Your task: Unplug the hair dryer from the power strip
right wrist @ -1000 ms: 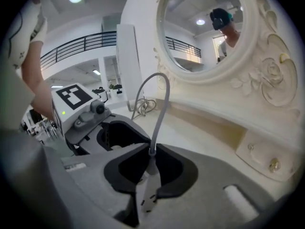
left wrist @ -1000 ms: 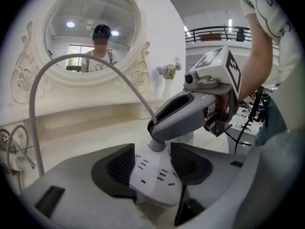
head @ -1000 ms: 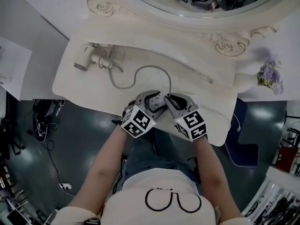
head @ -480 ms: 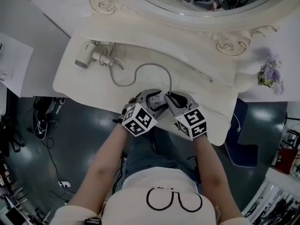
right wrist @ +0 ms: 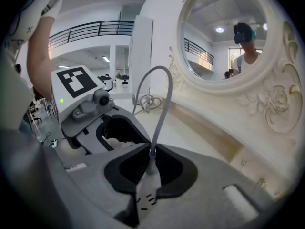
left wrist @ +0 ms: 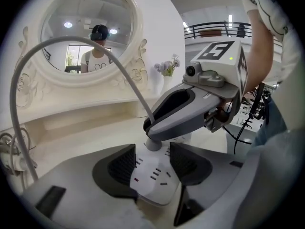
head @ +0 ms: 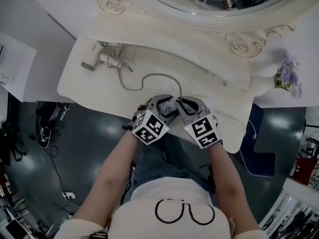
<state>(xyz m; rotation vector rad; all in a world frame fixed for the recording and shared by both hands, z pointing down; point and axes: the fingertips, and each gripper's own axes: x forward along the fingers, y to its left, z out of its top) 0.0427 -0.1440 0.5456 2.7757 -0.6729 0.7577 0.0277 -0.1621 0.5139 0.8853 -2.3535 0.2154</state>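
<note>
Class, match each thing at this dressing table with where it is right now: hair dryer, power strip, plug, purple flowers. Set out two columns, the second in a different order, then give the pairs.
Column 1
1. hair dryer
2. power strip
3. plug
4. purple flowers

Column 2
A. clamped in the right tongs
B. far right of the head view, right of the mirror frame
C. lying at the left end of the table
D. between the pads of the left tongs

Pairs: 1-C, 2-D, 3-A, 4-B
</note>
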